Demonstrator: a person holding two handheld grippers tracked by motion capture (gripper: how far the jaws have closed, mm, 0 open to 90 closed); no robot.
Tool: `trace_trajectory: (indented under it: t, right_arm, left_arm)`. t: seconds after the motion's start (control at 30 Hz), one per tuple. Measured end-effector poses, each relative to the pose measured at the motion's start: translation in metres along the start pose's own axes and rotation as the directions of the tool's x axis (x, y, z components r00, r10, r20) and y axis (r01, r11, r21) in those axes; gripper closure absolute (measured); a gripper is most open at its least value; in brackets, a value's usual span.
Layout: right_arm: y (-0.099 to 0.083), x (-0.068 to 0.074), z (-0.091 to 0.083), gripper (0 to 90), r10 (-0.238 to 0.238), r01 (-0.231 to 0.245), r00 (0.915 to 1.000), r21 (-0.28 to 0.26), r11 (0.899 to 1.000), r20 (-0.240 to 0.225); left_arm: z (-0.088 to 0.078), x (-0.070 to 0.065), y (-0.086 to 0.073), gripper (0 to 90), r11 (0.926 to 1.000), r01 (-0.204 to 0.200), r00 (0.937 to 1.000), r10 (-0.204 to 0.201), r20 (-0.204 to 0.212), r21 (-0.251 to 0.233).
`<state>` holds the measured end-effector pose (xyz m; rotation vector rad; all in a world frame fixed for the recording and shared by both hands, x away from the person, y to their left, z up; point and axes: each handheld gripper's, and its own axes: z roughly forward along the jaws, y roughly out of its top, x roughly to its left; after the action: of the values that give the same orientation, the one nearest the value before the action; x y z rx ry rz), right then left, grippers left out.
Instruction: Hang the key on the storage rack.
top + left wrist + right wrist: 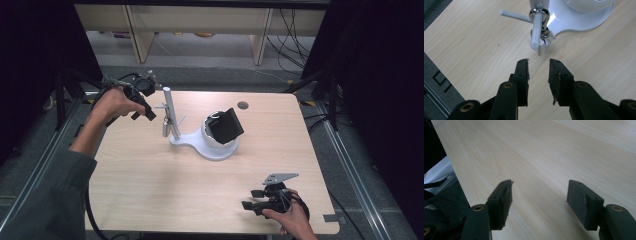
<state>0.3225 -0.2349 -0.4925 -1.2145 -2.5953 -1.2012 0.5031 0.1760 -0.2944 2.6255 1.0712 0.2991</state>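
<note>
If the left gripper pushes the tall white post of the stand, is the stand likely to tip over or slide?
The white stand would probably slide rather than tip: its base lies flat and broad on the smooth table. The post looks stiff, so it should hardly bend. The dark block seated high in the round holder may make it somewhat top-heavy.

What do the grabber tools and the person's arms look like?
Both are black. The left gripper has two flat black jaws with brass-coloured rivets and a black cable trailing off. The right gripper has worn pads and a grey three-cornered plate on top. The left arm wears a grey-green sleeve.
</note>
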Motion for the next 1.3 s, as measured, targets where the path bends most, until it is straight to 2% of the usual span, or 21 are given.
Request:
trace_trajectory:
  t: [0.07, 0.13, 0.2, 0.27, 0.37, 0.4, 0.43, 0.47, 0.53, 0.6, 0.67, 0.77, 0.87, 0.93, 1.0, 1.1, 1.13, 1.2, 1.23, 1.27, 1.3]
  right_arm:
    - [0.000, 0.000, 0.000, 37.8, 0.000, 0.000, 1.0000, 0.003, 1.000, 0.000]
    - [0.001, -0.001, 0.000, 37.8, -0.025, 0.026, 0.9996, -0.004, 1.000, 0.009]
    - [0.000, 0.000, 0.000, 37.7, 0.001, -0.001, 1.0000, 0.002, 1.000, -0.007]
    - [0.001, -0.001, 0.001, 37.7, -0.024, 0.024, 0.9997, -0.004, 1.000, -0.008]
    - [0.001, -0.002, 0.001, 37.7, -0.035, 0.035, 0.9994, -0.004, 0.999, -0.003]
    - [0.001, 0.001, 0.000, 37.7, 0.006, -0.006, 1.0000, 0.007, 1.000, 0.004]
    - [0.001, 0.002, 0.000, 37.7, 0.016, -0.016, 0.9998, 0.005, 1.000, -0.009]
    - [0.001, 0.002, -0.001, 37.6, 0.019, -0.019, 0.9998, 0.004, 1.000, 0.005]
    - [0.001, 0.001, 0.000, 37.6, 0.004, -0.004, 1.0000, -0.014, 1.000, 0.004]
    - [0.001, 0.002, -0.001, 37.5, 0.025, -0.025, 0.9997, -0.007, 1.000, 0.004]
    - [0.001, 0.000, 0.000, 37.5, 0.006, -0.006, 1.0000, -0.009, 1.000, 0.003]
    - [0.001, 0.000, -0.002, 37.5, 0.015, -0.015, 0.9999, -0.005, 1.000, 0.003]
    - [0.001, -0.002, -0.003, 37.4, 0.002, -0.001, 0.9999, -0.018, 1.000, 0.011]
    - [0.001, 0.000, -0.003, 37.4, 0.009, -0.009, 0.9999, -0.011, 1.000, 0.005]
    - [0.001, -0.001, -0.002, 37.4, -0.006, 0.007, 1.0000, -0.016, 1.000, 0.005]
    - [0.001, -0.001, -0.002, 37.3, -0.006, 0.006, 1.0000, -0.014, 1.000, -0.003]
    - [0.001, 0.000, -0.002, 37.3, 0.013, -0.013, 0.9999, -0.006, 1.000, 0.002]
    - [0.002, -0.005, -0.001, 37.3, -0.026, 0.026, 0.9996, -0.023, 0.999, 0.005]
    - [0.001, -0.003, -0.001, 37.3, 0.022, -0.023, 0.9996, -0.019, 1.000, -0.014]
    - [0.001, -0.003, -0.002, 37.2, 0.019, -0.019, 0.9998, -0.007, 1.000, 0.010]
    - [0.001, -0.004, -0.001, 37.2, 0.004, -0.003, 0.9999, -0.016, 1.000, 0.011]
  left_arm:
    - [-0.001, 0.000, -0.003, 67.9, 1.0000, -0.002, 1.0000, 0.002, 0.006, -0.002]
    - [-0.002, 0.000, -0.005, 67.3, 1.0000, -0.002, 1.0000, 0.002, 0.005, -0.002]
    - [-0.003, 0.000, -0.008, 66.2, 1.0000, -0.001, 1.0000, 0.001, 0.005, -0.004]
    - [-0.003, -0.002, -0.010, 65.0, 0.9999, 0.000, 1.0000, 0.000, 0.004, -0.013]
    - [-0.005, -0.005, -0.014, 63.3, 0.9997, -0.007, 0.9999, 0.007, 0.011, -0.022]
    - [-0.006, -0.006, -0.015, 62.2, 0.9998, -0.009, 0.9999, 0.010, 0.013, -0.019]
    - [-0.007, -0.007, -0.017, 61.5, 0.9995, -0.021, 0.9996, 0.022, 0.018, -0.023]
    - [-0.007, -0.008, -0.019, 60.6, 0.9995, -0.014, 0.9997, 0.015, 0.020, -0.027]
    - [-0.009, -0.009, -0.024, 58.6, 0.9990, -0.009, 0.9996, 0.010, 0.028, -0.044]
    - [-0.009, -0.009, -0.029, 56.7, 0.9984, -0.006, 0.9995, 0.008, 0.029, -0.055]
    - [-0.009, -0.011, -0.036, 53.2, 0.9985, 0.000, 0.9993, 0.002, 0.037, -0.055]
    - [-0.007, -0.016, -0.048, 48.8, 0.9967, 0.003, 0.9981, 0.002, 0.062, -0.081]
    - [-0.001, -0.022, -0.059, 43.1, 0.9946, 0.028, 0.9981, -0.023, 0.057, -0.100]
    - [0.002, -0.025, -0.066, 40.1, 0.9944, 0.025, 0.9979, -0.018, 0.062, -0.103]
    - [0.005, -0.028, -0.071, 37.7, 0.9927, 0.032, 0.9973, -0.024, 0.069, -0.116]
    - [0.011, -0.035, -0.081, 34.8, 0.9902, 0.025, 0.9962, -0.013, 0.086, -0.138]
    - [0.013, -0.037, -0.083, 34.2, 0.9895, 0.024, 0.9958, -0.011, 0.091, -0.142]
    - [0.017, -0.041, -0.088, 33.1, 0.9885, 0.018, 0.9951, -0.004, 0.099, -0.150]
    - [0.018, -0.043, -0.091, 32.8, 0.9878, 0.017, 0.9948, -0.002, 0.102, -0.155]
    - [0.019, -0.044, -0.093, 32.4, 0.9873, 0.007, 0.9948, 0.009, 0.102, -0.159]
    - [0.021, -0.046, -0.095, 31.7, 0.9862, 0.015, 0.9952, 0.001, 0.098, -0.165]
